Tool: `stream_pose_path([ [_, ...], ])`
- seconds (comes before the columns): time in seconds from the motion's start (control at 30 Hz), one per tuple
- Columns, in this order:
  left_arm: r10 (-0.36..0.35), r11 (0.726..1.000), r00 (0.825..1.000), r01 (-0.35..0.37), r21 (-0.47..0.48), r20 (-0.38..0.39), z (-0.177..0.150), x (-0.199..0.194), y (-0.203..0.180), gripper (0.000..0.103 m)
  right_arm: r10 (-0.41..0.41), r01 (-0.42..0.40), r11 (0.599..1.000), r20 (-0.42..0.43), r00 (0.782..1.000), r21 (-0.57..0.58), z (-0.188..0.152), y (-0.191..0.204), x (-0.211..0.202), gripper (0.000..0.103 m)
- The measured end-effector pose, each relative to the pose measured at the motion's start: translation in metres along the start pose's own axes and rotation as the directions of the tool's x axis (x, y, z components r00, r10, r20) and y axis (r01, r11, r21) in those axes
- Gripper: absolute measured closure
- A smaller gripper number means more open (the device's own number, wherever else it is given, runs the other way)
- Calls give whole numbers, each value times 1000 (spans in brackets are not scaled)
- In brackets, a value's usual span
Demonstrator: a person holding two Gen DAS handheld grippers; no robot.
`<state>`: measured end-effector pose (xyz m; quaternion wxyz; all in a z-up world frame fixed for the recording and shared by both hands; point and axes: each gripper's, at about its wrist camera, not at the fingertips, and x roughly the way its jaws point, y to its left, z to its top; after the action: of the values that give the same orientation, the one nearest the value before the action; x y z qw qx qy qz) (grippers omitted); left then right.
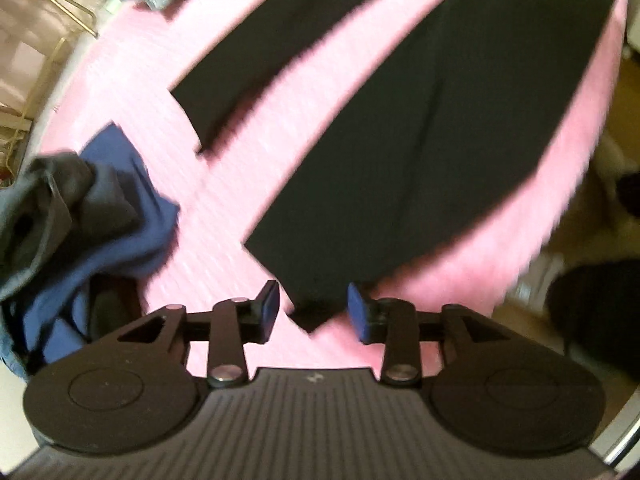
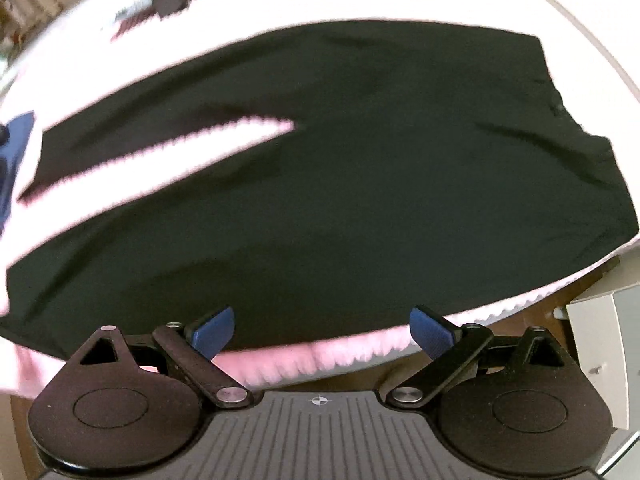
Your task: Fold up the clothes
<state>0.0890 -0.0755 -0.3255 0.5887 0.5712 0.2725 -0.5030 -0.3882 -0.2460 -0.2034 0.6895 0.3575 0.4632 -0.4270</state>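
Black trousers [image 2: 360,168] spread flat on pink-covered tabletop [image 1: 132,80], both claws hovering empty above

Left claw [image 1: 313,309] partly parted over hem corner of one trouser leg, cloth showing between blue pads [image 1: 271,308] but not pinched; right claw [image 2: 322,332] spread wide over near edge of trousers by waist end, nothing gripped. Legs splayed with strip of pink showing between. Crumpled heap of blue and grey garments [image 1: 80,216] lying off to one side, apart from trousers. Fabric judged thin, light and limp: likely to sag and slide on itself once lifted, no stiffness to hold a crease. Best taken at corners, hem on left and waistband on right, pinching through both layers so that leg carries over evenly, then smoothed flat
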Motion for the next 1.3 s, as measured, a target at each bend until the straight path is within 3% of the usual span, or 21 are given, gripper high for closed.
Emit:
stream_pose_path([
  [0.3, 30, 991, 990, -48, 129, 141, 72, -11, 0, 69, 44, -39, 998, 95, 995, -57, 40, 15, -29, 6],
  [0.47, 37, 978, 985, -70, 198, 170, 116, 9, -12, 69, 68, -52, 975, 69, 995, -214, 64, 23, -9, 6],
  [0.63, 47, 963, 987, -85, 254, 151, 146, 35, -22, 67, 113, -91, 914, 34, 993, -395, 95, 35, 27, 6],
  [0.77, 92, 953, 988, -124, 275, 125, 148, 64, -13, 67, 126, -98, 871, 25, 992, -482, 118, 40, 51, 6],
  [1.0, 167, 892, 976, -209, 401, 138, 129, 140, 34, 67, 90, -79, 885, 1, 996, -459, 137, 66, 85, 6],
  [1.17, 53, 924, 983, -114, 364, 173, 128, 174, 86, 67, 74, -71, 914, -9, 997, -399, 138, 108, 100, 6],
  [1.3, 30, 967, 969, -90, 238, 246, 145, 176, 143, 57, 91, -80, 889, 2, 996, -451, 147, 156, 110, 6],
])
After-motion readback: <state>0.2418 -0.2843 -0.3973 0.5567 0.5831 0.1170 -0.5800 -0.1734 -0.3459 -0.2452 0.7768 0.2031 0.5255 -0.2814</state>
